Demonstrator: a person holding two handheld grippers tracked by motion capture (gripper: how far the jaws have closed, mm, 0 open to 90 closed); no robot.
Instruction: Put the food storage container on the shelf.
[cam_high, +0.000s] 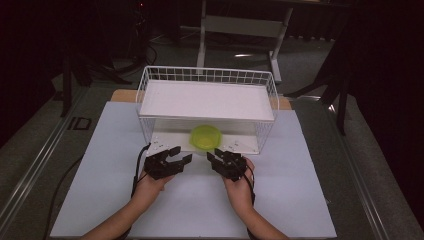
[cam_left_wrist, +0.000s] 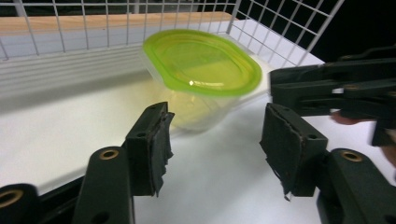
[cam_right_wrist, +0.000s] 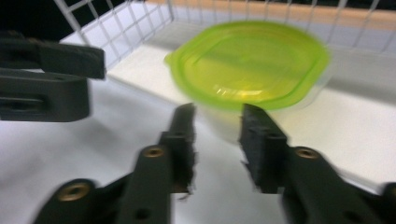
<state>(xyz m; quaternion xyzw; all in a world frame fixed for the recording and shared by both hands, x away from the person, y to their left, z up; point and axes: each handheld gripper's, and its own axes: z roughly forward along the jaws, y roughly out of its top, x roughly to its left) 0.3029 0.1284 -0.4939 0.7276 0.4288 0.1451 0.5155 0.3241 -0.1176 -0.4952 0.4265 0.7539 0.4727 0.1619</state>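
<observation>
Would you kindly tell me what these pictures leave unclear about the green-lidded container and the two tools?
- Container contents: the green lid covers them in both gripper views; motion blur smears the clear wall.
- Container's base and back: in the high view the rack's upper shelf overhangs it.
- Left tool and right tool: too small in the high view to judge the gap to the container.
- Right tool's pads: blurred.

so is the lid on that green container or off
On. The green lid sits flat across the top of the clear container, covering its rim all round, as both gripper views show. Whether it is snapped tight, the pictures cannot tell.
</observation>
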